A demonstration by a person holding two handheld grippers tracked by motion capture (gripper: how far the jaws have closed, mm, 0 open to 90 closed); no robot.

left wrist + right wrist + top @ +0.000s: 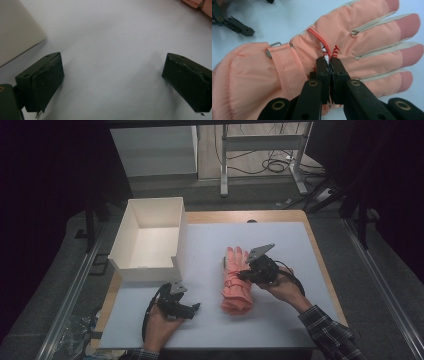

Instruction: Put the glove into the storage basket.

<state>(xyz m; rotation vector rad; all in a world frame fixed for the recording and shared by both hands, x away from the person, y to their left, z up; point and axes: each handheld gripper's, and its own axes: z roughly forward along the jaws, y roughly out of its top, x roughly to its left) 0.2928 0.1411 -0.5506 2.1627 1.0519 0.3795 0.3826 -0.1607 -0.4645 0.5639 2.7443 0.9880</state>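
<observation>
A pink winter glove lies palm down on the white mat, its fingers pointing toward the far side. My right gripper comes at it from the right, over its middle. In the right gripper view the jaws are shut on a pinch of the glove where a red-and-white cord loop sits on its back. My left gripper rests low on the mat, left of the glove's cuff. Its jaws stand wide open with only bare mat between them. The glove's edge shows at the top right of that view.
A white open box stands at the mat's far left, close beyond the left gripper; its wall fills the left gripper view's upper left. The mat covers a wooden table. Desk legs and cables lie beyond the table.
</observation>
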